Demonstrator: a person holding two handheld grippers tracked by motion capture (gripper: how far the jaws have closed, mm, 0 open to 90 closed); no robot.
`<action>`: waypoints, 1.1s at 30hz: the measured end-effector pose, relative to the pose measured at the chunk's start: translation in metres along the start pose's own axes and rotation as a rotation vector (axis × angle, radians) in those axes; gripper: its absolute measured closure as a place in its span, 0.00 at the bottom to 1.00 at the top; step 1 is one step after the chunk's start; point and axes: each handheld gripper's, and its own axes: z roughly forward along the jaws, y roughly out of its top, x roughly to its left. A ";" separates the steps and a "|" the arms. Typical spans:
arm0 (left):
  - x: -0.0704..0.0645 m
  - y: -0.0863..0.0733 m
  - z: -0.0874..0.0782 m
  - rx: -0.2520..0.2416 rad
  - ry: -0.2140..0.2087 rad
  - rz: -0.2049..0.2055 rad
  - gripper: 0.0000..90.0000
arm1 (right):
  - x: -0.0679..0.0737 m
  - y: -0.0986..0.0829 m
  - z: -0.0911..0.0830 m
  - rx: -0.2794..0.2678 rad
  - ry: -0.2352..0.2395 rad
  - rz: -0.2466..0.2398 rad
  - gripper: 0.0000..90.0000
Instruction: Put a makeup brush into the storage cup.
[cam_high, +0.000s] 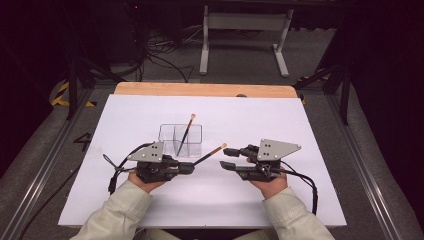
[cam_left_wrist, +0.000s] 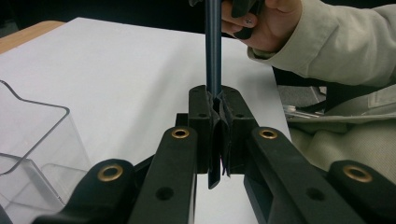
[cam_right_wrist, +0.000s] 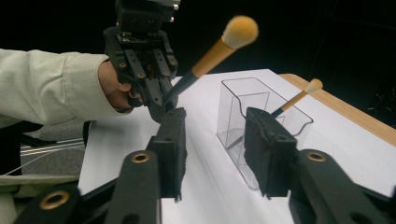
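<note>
White table sheet (cam_high: 150, 200), clear organiser (cam_high: 180, 140), two grippers, two makeup brushes.

The sheet lies bare and wide on the near side of both sets of jaws and out to its left and right edges, with a wooden table edge (cam_high: 202, 89) along the far side. The clear organiser stands just beyond the left gripper (cam_high: 187, 167), and in the right gripper view it sits right of the jaw gap; a second brush (cam_high: 185, 134) leans in it, its lower handle blurred behind the plastic. The left gripper's jaws are clamped on the dark handle of the held brush (cam_high: 211, 153), whose tip points across towards the right gripper (cam_high: 226, 157). The right gripper's jaws stand wide apart with nothing between the pads. In the left gripper view the held brush is cut off at the top edge.
</note>
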 end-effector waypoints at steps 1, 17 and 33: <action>0.000 0.000 0.000 0.001 0.000 0.002 0.94 | 0.000 0.000 0.001 -0.003 0.005 0.001 0.71; -0.003 -0.001 0.006 -0.010 -0.014 0.028 0.94 | 0.002 0.000 0.007 -0.050 0.069 0.040 0.80; -0.006 -0.001 0.013 0.010 -0.038 0.058 0.94 | 0.002 -0.001 0.011 -0.090 0.132 0.074 0.86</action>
